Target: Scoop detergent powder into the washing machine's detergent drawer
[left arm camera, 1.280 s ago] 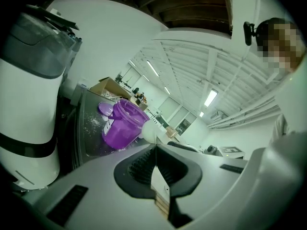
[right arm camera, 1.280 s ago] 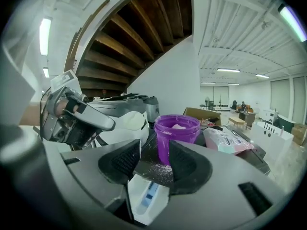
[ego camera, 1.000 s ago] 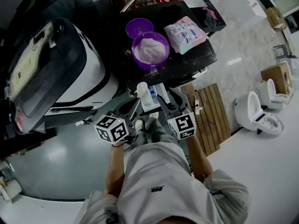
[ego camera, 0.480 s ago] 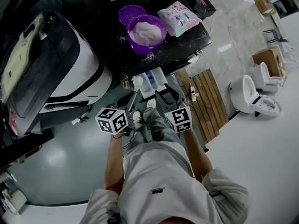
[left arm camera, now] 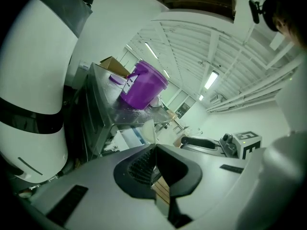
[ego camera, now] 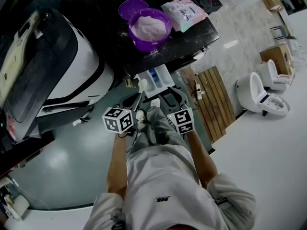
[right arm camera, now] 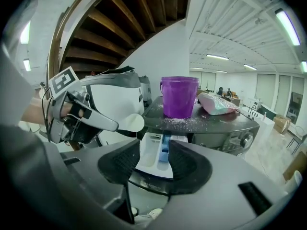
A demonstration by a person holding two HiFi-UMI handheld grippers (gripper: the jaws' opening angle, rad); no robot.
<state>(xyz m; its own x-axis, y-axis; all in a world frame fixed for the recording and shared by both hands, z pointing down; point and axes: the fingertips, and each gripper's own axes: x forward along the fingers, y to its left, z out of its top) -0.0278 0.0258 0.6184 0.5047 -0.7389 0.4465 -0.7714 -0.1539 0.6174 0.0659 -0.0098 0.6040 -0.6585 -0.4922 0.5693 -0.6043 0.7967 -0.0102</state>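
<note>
Left gripper (left arm camera: pixel 154 150) jaws closed on the handle of a white scoop (right arm camera: pixel 129 123); the scoop bowl sticks out past the jaw tips, just left of the drawer (ego camera: pixel 152 78) and a bit above its front edge, not touching it. Can't tell if there is powder in the scoop. Right gripper (right arm camera: pixel 154 157) jaws apart, nothing between them, aimed straight at the drawer and near its front. Drawer pulled open from the washing machine (ego camera: pixel 194 44): white compartments with a blue insert to the right of them, contents not readable. Behind the drawer, on the dark machine top, a purple tub (right arm camera: pixel 180 97), uncovered and filled close to the rim with white powder (ego camera: pixel 149 27). Loose grains (right arm camera: pixel 187 122) scattered on the top between tub and drawer. Purple lid (ego camera: pixel 133 7) lies flat just behind the tub, further from the drawer. Pink and white bag (ego camera: pixel 184 12) lies on the top, right of the tub. Wooden slat mat (ego camera: pixel 213 109) on the floor right of the drawer.
</note>
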